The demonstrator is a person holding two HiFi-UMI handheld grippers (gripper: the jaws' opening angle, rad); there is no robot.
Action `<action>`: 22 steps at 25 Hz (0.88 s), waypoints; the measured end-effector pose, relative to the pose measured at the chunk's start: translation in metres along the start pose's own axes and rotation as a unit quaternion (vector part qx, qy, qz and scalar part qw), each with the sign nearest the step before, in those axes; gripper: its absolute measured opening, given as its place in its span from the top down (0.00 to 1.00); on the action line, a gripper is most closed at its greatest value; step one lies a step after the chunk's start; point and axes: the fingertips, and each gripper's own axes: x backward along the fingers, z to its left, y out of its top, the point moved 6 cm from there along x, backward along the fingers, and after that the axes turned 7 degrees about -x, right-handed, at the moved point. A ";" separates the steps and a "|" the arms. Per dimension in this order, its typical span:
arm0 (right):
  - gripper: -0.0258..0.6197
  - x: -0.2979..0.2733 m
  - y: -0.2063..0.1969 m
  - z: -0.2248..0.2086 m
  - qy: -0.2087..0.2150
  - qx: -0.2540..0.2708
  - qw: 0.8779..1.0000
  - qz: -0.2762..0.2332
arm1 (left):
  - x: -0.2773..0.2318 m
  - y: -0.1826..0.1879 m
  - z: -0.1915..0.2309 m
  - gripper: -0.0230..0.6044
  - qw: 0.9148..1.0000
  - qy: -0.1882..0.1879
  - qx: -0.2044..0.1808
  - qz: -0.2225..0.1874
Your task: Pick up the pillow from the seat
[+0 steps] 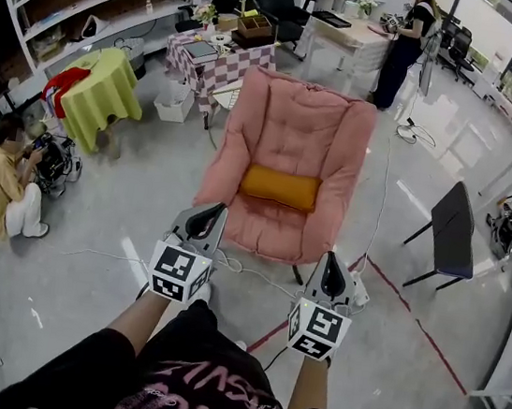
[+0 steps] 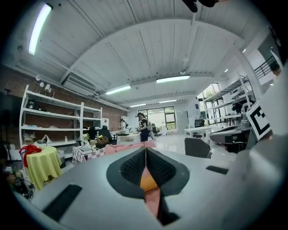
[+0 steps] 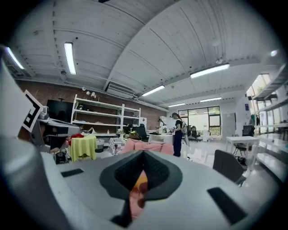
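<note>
Head view: the orange pillow [image 1: 279, 186] lies crosswise on the seat of the pink armchair [image 1: 298, 120], at the foot of the backrest, and nothing touches it.
Pillow's place: at 12 o'clock from the person, ahead of both tongs and well apart from them.
Left tongs [image 1: 208, 211]: closed on nothing. In the left gripper view the ribbed pads meet, and a sliver of the orange pillow shows far beyond them.
Right tongs [image 1: 332, 257]: also closed and empty, at 3 o'clock of the left pair. The right gripper view shows the same orange patch beyond the pads.
Done so far: none of the pick-up itself. Both tongs point toward the armchair, so I judge this to be the approach.
Left to do: come closer, open the jaws, take hold of the pillow, and lift it clear of the seat.
Surroundings: a yellow-draped counter [image 1: 107, 83] at 10 o'clock, a checked counter [image 1: 194, 72] at 11 o'clock and a dark chair [image 1: 451, 231] at 3 o'clock. None of them lies between the tongs and the pillow.
</note>
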 end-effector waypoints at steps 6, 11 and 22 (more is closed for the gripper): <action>0.93 -0.013 -0.009 -0.002 0.000 0.002 1.000 0.003 | -0.014 -0.005 0.003 0.94 1.000 -0.005 -0.004 -0.006; 0.93 -0.033 -0.010 -0.001 -0.005 0.007 1.000 0.003 | -0.032 -0.010 0.016 0.94 1.000 -0.005 0.010 -0.013; 0.93 -0.105 -0.017 0.006 -0.008 0.016 1.000 0.025 | -0.090 -0.038 0.053 0.94 1.000 -0.010 0.024 0.003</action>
